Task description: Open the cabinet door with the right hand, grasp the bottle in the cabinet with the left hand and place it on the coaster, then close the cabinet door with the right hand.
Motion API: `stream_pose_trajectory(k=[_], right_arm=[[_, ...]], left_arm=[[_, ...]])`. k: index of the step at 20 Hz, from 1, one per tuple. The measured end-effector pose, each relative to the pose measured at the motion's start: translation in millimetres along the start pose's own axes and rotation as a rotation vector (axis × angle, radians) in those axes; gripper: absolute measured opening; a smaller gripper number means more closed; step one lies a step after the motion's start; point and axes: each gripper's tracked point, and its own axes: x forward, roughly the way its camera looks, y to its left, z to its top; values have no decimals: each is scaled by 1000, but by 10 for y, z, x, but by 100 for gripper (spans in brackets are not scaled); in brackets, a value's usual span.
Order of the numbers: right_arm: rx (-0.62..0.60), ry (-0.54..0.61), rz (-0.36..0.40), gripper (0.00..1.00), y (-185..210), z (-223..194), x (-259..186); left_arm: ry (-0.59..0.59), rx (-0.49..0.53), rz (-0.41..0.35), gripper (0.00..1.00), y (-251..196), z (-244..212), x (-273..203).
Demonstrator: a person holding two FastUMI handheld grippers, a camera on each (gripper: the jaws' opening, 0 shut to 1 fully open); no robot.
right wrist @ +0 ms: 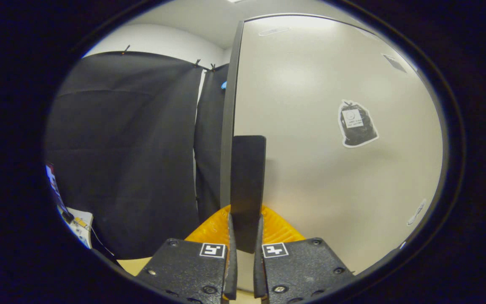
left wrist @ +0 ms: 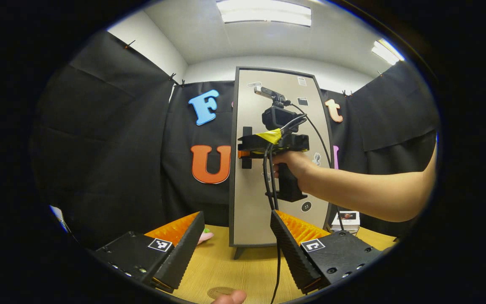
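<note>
Left gripper [left wrist: 236, 247]: jaws spread wide, nothing between them, low over the wooden table [left wrist: 243, 264]. A round coaster [left wrist: 221, 291] lies on the table near the bottom edge. Ahead stands the cabinet door [left wrist: 251, 202], closed. Right gripper [right wrist: 245, 236]: fingers clamped on the door's dark handle [right wrist: 248, 177], a hand [left wrist: 291, 162] holding it. Bottle: cannot tell where.

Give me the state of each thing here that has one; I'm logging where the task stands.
cabinet door: closed, flat against the cabinet front.
door handle: clamped between the right gripper's fingers.
right gripper: shut on the handle.
left gripper: open, holding nothing, above the table.
coaster: bare on the table, no bottle on it.
</note>
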Motion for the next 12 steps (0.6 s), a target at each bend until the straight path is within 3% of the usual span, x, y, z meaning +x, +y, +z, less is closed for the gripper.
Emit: stream_pose_trajectory(k=[12], right_arm=[[-26, -15, 98, 18, -12, -41, -344]], left_arm=[[-7, -3, 50, 95, 18, 2, -8]])
